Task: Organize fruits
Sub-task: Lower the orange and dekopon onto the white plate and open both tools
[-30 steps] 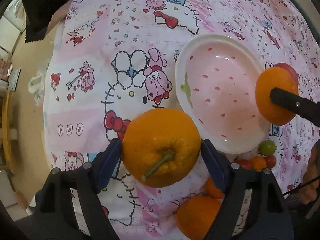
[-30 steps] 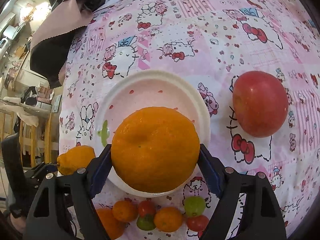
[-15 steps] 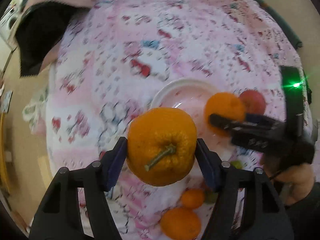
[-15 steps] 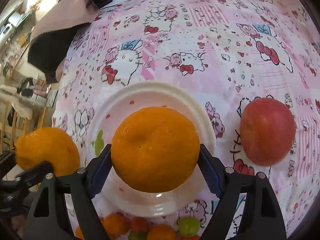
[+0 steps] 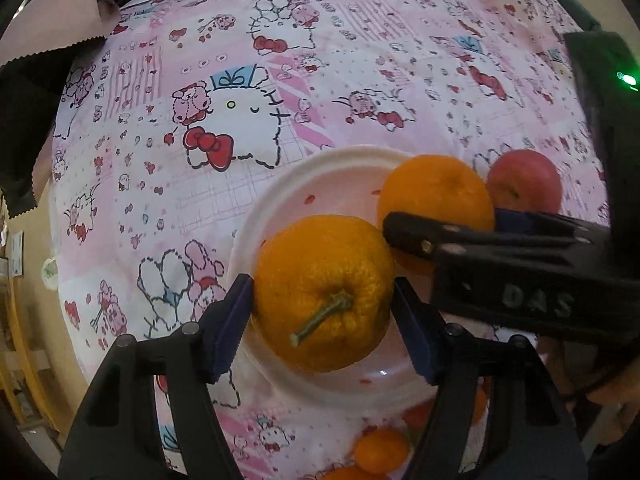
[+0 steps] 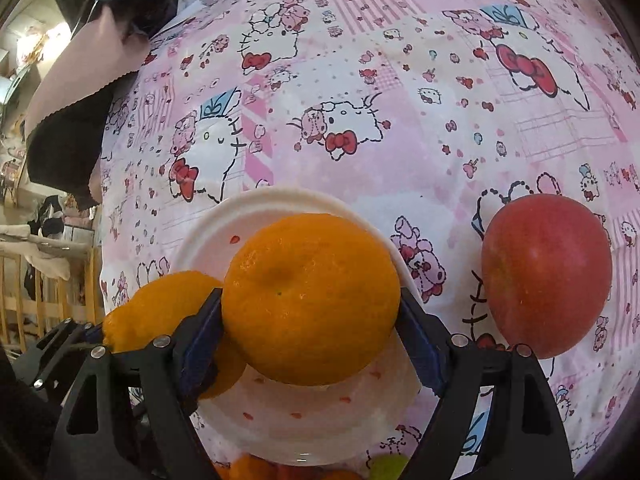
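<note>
Small fruits (image 6: 384, 466) at the plate's near side are getting cut off by the bottom edge, kinds unclear. Right gripper (image 5: 440, 220) is hiding part of the apple (image 5: 524, 184). Plate (image 6: 304, 420) floor is mostly sitting behind the oranges.

A pink cartoon-print tablecloth (image 5: 360, 80) covered the table. At its far left corner lay a black cloth (image 6: 68, 136) with a zigzag edge, and a dusty-pink cloth (image 6: 80, 68) lay partly over it. Beyond the table's left edge, wooden rails (image 6: 52, 300) and blurred room clutter showed.
</note>
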`<action>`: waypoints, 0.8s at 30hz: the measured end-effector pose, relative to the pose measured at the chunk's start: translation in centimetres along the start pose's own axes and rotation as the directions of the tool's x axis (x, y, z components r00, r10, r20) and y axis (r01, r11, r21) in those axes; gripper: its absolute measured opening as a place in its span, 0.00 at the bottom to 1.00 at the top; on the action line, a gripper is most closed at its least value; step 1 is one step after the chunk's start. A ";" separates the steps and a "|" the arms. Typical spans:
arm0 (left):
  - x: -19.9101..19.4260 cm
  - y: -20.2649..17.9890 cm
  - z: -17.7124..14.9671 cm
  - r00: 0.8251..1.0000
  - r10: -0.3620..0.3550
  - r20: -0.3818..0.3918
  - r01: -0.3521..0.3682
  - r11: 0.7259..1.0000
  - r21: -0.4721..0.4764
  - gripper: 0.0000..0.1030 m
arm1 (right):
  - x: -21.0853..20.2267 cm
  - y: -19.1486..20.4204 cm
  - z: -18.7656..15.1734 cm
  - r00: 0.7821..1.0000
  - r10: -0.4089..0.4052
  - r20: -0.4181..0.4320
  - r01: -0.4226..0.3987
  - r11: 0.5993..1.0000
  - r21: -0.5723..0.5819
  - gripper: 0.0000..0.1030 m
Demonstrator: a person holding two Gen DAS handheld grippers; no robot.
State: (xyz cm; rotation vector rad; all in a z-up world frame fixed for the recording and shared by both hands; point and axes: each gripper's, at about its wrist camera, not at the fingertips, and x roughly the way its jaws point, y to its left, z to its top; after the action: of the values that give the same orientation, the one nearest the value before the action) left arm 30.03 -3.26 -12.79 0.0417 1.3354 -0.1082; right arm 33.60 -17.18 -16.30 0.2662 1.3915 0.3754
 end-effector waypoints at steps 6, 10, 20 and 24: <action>0.7 0.5 0.9 1.000 0.002 0.028 -0.002 1.000 -0.016 0.69 | 0.1 -0.2 0.1 1.000 0.028 0.001 -0.028 0.999 0.039 0.84; 0.7 0.4 0.6 0.999 0.005 0.039 -0.005 1.000 0.001 0.71 | 0.4 -0.5 0.1 0.999 0.052 -0.011 -0.052 0.997 0.054 0.85; -0.5 1.1 0.2 0.999 0.002 0.046 -0.001 0.999 -0.038 0.76 | -1.2 -0.8 0.2 0.996 0.086 0.028 -0.088 0.994 0.070 0.89; -1.4 1.4 0.1 0.998 0.003 0.061 0.000 0.998 -0.058 0.76 | -1.9 -0.8 0.2 0.994 0.103 0.037 -0.105 0.992 0.064 0.89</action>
State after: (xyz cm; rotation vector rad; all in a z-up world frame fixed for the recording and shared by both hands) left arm 29.92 -1.81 -11.41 -0.0093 1.2768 -0.0693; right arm 33.62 -18.65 -14.88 0.3988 1.3622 0.4093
